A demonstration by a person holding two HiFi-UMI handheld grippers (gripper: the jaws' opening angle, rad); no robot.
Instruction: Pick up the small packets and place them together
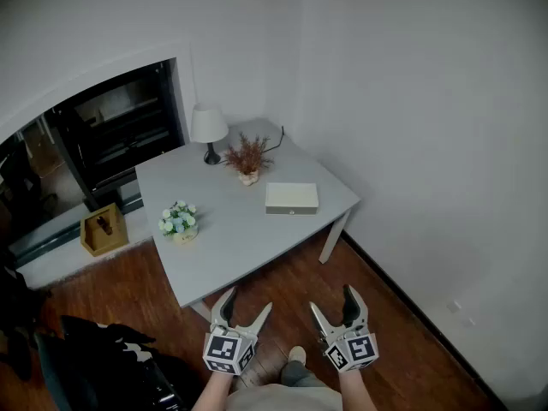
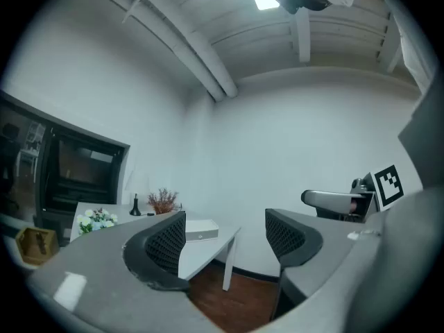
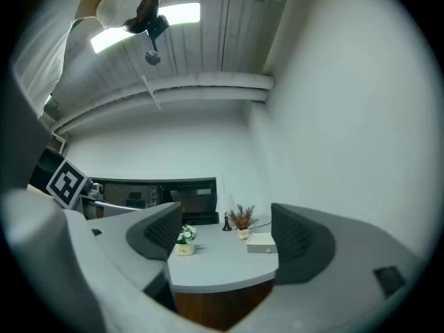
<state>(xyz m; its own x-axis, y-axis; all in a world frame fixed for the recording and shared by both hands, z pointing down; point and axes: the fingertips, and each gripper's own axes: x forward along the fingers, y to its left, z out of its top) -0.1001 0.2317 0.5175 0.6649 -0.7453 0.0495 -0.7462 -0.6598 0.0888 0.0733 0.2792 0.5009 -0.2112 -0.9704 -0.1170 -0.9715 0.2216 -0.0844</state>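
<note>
Grippers first: my left gripper (image 1: pixel 248 300) and right gripper (image 1: pixel 331 299) both hang released and empty, short of the near edge of the table (image 1: pixel 231 234). On that table I see 1 flower pot (image 1: pixel 178 221) at its left side, 1 white box (image 1: pixel 291 198) toward its right, then 1 dried plant (image 1: pixel 247 157) and 1 lamp (image 1: pixel 208 127) at its far side. No small packets show in any view. Reaching in blind, I could topple the pot or plant, or grab the wrong thing.
</note>
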